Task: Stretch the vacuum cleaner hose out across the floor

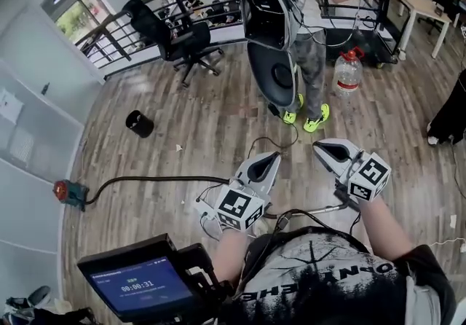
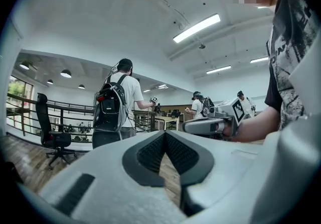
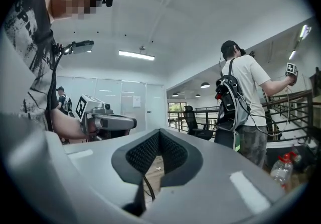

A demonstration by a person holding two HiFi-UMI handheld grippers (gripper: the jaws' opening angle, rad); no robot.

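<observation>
Two tongs, one hose, one bin, one chair, one bottle and one standing person show on the plank floor [image 1: 218,108]. The black bin [image 1: 139,124], a short round cylinder, serves as the mark for the rest.

The vacuum cleaner hose [image 1: 153,178] is a single thin, black, flexible line lying on the wood nearer the wearer than the bin. It starts at a small red and teal machine [image 1: 68,192] down and left of the bin and runs rightward in a shallow curve until it passes under the left tongs [image 1: 271,161]. Neither tool touches it.

The left tongs and the right tongs [image 1: 325,147] are smooth pale grey shells with black ribbed pads, each backed by a cube of square markers. Both are held well right of the bin, side by side, pointing level and away from the wearer, on forearms that reach forward from the chest. Both pairs of jaws are pressed together with nothing between the pads.

Beyond the bin stands a black office chair [image 1: 182,43] on a star base. Far right of the bin a person [image 1: 312,61] with a black backpack [image 1: 266,3] stands by a clear plastic bottle [image 1: 348,74] with a red cap
</observation>
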